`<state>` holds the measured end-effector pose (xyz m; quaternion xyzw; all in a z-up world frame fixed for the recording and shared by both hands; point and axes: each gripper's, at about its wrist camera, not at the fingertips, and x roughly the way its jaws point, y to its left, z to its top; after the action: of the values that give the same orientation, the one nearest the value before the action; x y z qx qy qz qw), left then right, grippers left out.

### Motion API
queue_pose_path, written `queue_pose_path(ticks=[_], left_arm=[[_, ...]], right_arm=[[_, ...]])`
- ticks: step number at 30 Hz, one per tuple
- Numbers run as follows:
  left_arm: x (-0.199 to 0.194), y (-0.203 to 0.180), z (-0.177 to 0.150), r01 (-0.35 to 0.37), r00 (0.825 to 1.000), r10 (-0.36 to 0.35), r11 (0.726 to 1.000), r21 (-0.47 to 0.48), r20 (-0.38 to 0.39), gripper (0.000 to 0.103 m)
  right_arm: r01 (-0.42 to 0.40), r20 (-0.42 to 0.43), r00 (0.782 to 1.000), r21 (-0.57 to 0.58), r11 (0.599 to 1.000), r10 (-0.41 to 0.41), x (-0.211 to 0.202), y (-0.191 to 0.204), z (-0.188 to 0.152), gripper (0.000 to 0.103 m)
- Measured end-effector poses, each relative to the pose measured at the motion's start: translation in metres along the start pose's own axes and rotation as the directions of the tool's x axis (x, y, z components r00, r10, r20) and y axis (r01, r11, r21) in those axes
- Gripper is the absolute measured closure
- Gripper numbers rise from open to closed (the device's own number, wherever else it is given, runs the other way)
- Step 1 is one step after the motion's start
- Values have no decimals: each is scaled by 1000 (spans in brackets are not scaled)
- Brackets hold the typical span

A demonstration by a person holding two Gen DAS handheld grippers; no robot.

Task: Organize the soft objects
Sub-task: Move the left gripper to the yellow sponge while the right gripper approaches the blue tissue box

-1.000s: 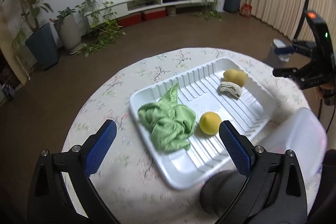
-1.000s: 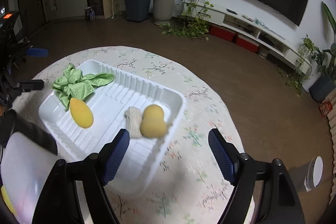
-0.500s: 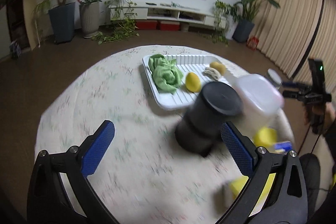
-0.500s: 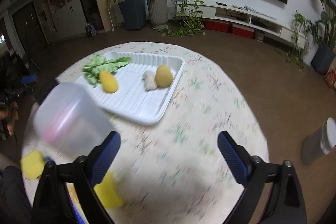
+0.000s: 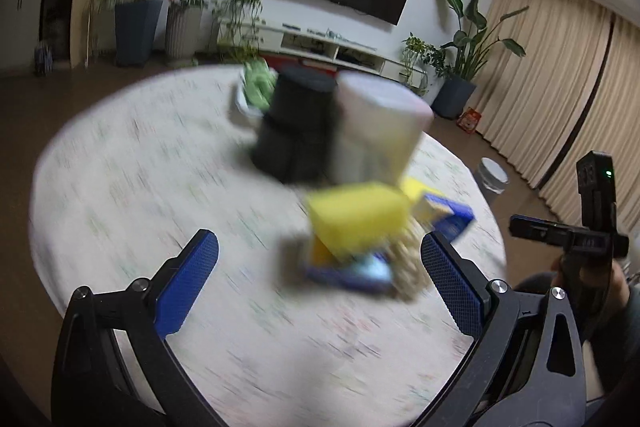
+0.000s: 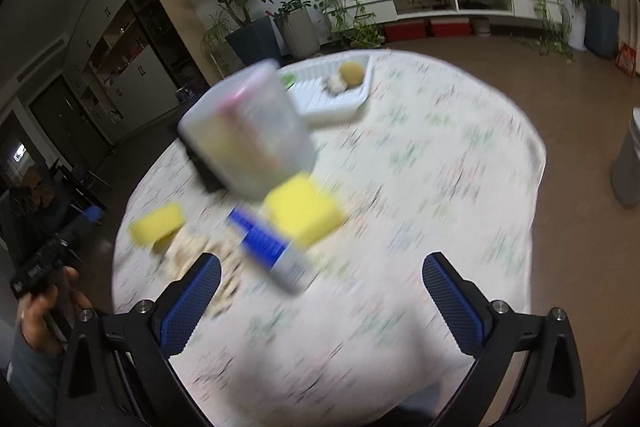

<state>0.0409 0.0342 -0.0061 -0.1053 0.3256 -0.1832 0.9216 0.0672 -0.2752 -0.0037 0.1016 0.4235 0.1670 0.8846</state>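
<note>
Yellow sponge (image 6: 302, 211) next for white tray (image 6: 336, 99); both grippers (image 5: 320, 269) (image 6: 322, 285) agape, empty, needing a squarer approach.

Sponge (image 6: 302, 213) before tub (image 6: 248, 131)

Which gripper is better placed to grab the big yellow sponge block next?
Probably the left gripper: the yellow sponge block sits just ahead between its open fingers. In the right gripper view it lies farther off, behind a blue-and-white pack. Blur limits certainty.
</note>
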Motion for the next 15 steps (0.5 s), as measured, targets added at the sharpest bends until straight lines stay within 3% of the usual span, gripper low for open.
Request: queue_pose_path(ticks=[2, 5, 8, 12, 15], left_arm=[[5, -11, -18, 27, 1000, -27, 999, -19, -14, 0], [18, -26, -31, 39, 993, -41, 999, -18, -107, 0], [26, -38, -39, 16, 982, -14, 1000, 8, -189, 0], [26, -40, -31, 21, 986, -23, 1000, -10, -167, 0], [29, -41, -20, -47, 988, 48, 999, 6, -146, 0]], right_arm=[[9, 28, 1000, -45, 999, -8, -5, 20, -13, 0], [-2, 38, 999, -86, 996, 5, -8, 39, -27, 0], [8, 24, 1000, -104, 995, -5, -2, 49, -41, 0], [40, 1, 999, -143, 989, -40, 6, 58, -49, 0], [50, 14, 999, -148, 988, -48, 8, 61, -47, 0]])
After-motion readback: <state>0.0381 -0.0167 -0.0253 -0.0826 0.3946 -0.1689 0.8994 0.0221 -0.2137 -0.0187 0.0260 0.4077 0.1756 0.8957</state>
